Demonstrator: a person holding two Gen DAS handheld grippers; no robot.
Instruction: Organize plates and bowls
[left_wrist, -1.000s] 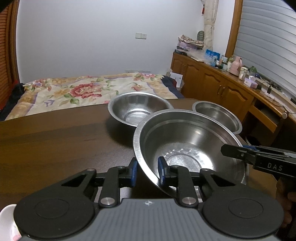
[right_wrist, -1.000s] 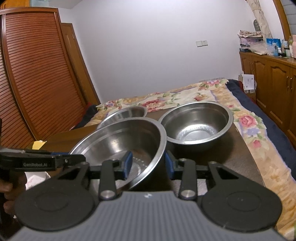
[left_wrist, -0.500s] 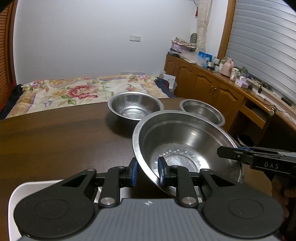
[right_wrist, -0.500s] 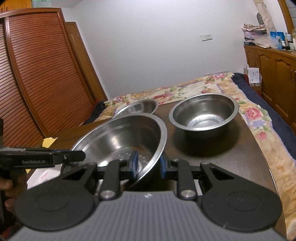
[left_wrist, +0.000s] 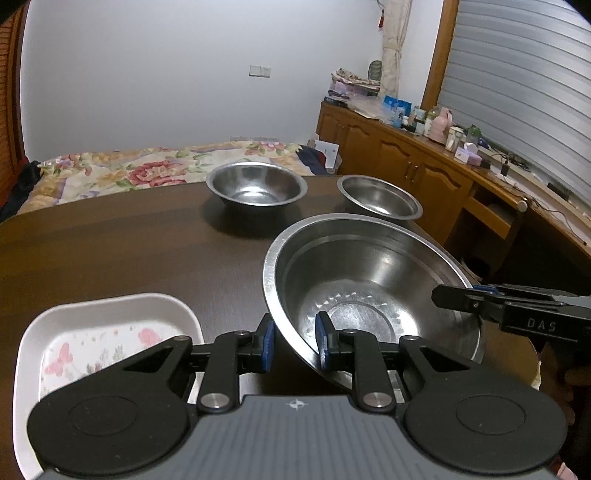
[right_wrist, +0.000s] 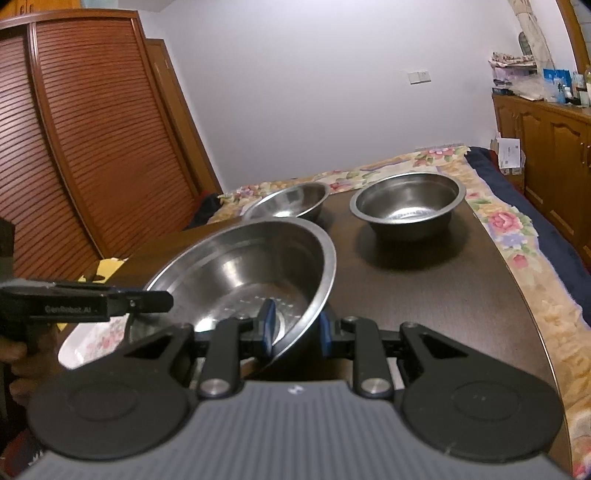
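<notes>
A large steel bowl (left_wrist: 369, 280) sits between both grippers over the dark wooden table (left_wrist: 129, 240). My left gripper (left_wrist: 294, 345) is shut on its near left rim, one blue pad inside and one outside. My right gripper (right_wrist: 295, 330) is shut on the opposite rim of the same bowl (right_wrist: 240, 273). Each gripper shows in the other's view: the right gripper (left_wrist: 439, 295) and the left gripper (right_wrist: 162, 301). Two smaller steel bowls stand at the table's far end, a wide one (left_wrist: 255, 184) and a deeper one (left_wrist: 380, 197). Whether the large bowl's base touches the table is hidden.
A white floral plate (left_wrist: 103, 325) lies on the table by the left gripper, partly under the big bowl's edge in the right wrist view (right_wrist: 92, 339). A flowered bed (left_wrist: 129, 173) lies beyond the table. Wooden cabinets (left_wrist: 424, 173) run along the right; a slatted wardrobe (right_wrist: 92, 147) stands on the left.
The right gripper's jaws closed onto the bowl's rim. Both hands drew back with the large bowl, away from the two far bowls, and the white plate came into view.
</notes>
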